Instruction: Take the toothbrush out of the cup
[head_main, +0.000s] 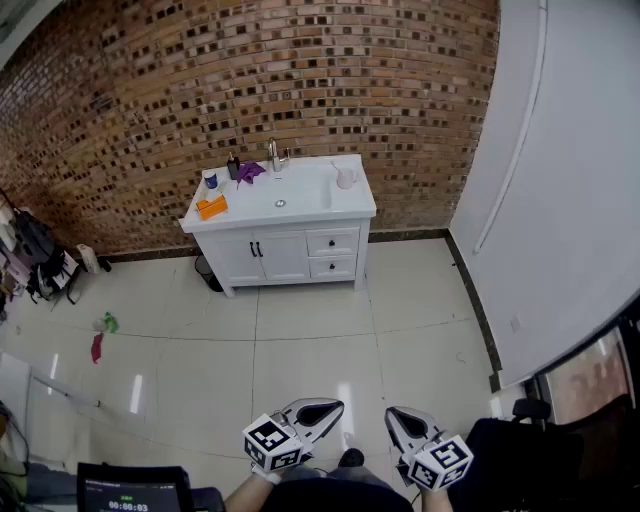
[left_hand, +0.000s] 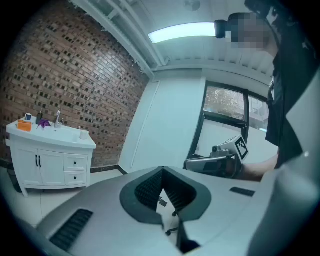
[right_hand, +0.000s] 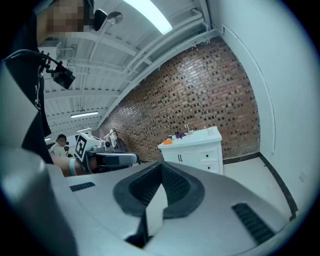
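Observation:
A white vanity (head_main: 345, 212) stands far off against the brick wall. A pale cup (head_main: 346, 178) sits on its right end and a small blue cup (head_main: 210, 180) on its left; the toothbrush is too small to make out. My left gripper (head_main: 326, 409) and right gripper (head_main: 397, 415) are held low near my body, several floor tiles short of the vanity. Both have their jaws together with nothing between them. The left gripper view shows the vanity (left_hand: 50, 150), the pale cup (left_hand: 83, 134) and the right gripper (left_hand: 215, 162). In the right gripper view are the vanity (right_hand: 192, 147) and the left gripper (right_hand: 107, 159).
On the counter are a faucet (head_main: 272, 155), a purple cloth (head_main: 250, 171), a dark bottle (head_main: 233, 167) and an orange item (head_main: 211, 207). A black bin (head_main: 207, 272) stands left of the vanity. Bags (head_main: 35, 255) line the left wall. A white wall (head_main: 560, 200) runs along the right.

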